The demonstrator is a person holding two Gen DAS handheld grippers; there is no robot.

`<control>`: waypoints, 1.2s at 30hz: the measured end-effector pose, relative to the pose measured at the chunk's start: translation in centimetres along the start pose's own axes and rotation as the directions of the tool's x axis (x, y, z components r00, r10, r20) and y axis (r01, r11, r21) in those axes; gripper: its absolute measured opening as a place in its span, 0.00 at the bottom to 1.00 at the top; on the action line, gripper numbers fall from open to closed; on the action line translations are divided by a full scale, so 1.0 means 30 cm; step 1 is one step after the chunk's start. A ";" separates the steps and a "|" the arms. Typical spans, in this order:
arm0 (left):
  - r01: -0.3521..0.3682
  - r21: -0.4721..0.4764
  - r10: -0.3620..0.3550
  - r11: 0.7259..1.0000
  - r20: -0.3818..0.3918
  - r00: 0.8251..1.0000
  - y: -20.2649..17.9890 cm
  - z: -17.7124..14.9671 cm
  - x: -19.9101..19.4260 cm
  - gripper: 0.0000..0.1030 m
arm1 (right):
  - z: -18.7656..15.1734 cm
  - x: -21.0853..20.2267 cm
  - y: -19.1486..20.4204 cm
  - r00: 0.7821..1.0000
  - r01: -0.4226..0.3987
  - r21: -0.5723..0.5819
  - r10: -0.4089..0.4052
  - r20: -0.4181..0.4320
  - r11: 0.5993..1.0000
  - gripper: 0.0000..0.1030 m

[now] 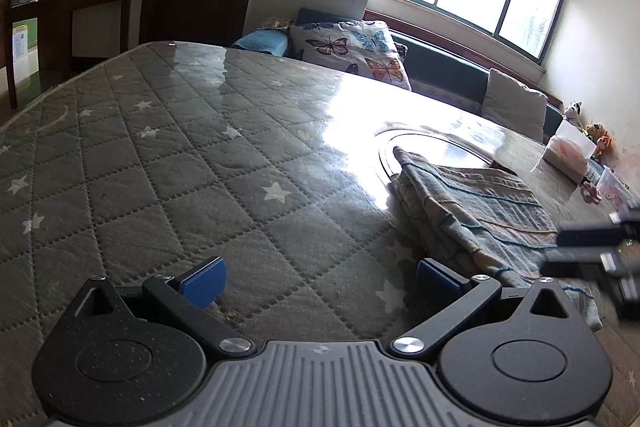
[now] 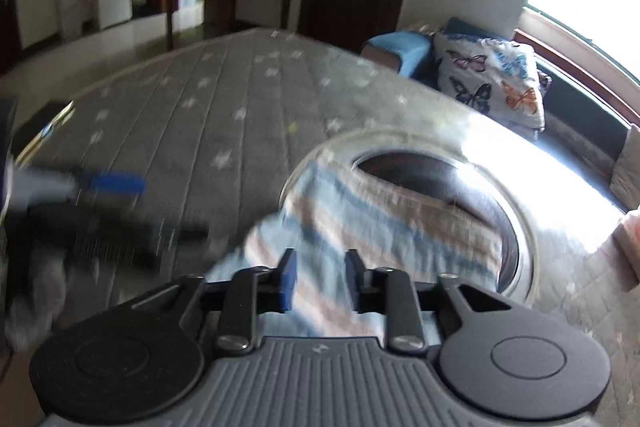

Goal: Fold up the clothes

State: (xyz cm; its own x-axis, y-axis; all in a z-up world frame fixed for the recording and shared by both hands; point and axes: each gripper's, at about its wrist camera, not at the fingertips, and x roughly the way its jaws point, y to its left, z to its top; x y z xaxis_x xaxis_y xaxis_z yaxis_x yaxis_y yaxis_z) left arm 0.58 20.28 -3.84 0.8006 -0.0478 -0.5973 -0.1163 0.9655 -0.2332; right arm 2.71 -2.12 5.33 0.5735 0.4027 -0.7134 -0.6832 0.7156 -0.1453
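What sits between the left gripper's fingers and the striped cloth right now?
Nothing but bare quilted star cover. In the left wrist view the left gripper is open over it, and the folded striped cloth begins right beside its right-hand finger.

Right wrist view motion-blurred; left gripper (image 2: 116, 187) smeared. Striped cloth (image 1: 480, 211) near end hidden behind gripper body.

Left tongs (image 1: 318, 277) spread wide, blue pads (image 1: 204, 281) far apart, nothing between them, tilted low and forward. Right tongs (image 2: 320, 279) narrowed to a small gap, pads (image 2: 289, 281) apart, angled down, to the right of the left tongs.
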 end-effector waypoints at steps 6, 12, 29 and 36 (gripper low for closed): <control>-0.004 -0.008 0.004 1.000 -0.008 1.000 -0.001 0.017 0.005 1.00 | -0.093 -0.066 0.078 0.997 -0.066 -0.119 0.070 0.035 0.991 0.40; 0.045 -0.035 -0.046 0.998 -0.011 0.999 -0.025 0.064 0.006 1.00 | -0.109 -0.020 0.174 0.996 -0.050 -0.233 0.067 0.065 0.971 0.35; 0.119 -0.032 -0.119 0.992 -0.016 0.993 -0.073 0.092 -0.003 0.99 | -0.116 0.014 0.136 0.986 -0.130 -0.074 0.136 0.091 0.989 0.17; 0.128 0.023 -0.128 0.992 0.014 0.992 -0.121 0.105 -0.013 0.92 | -0.119 -0.030 0.057 0.976 -0.192 -0.064 0.197 0.088 0.979 0.31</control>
State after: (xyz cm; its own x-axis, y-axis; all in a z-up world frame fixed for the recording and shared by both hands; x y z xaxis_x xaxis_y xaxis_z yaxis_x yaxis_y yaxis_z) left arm 2.53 17.59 -0.34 0.8170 -0.1676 -0.5517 0.0006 0.9571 -0.2899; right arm -0.58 -3.30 3.28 0.4651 0.5843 -0.6650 -0.8081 0.5869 -0.0496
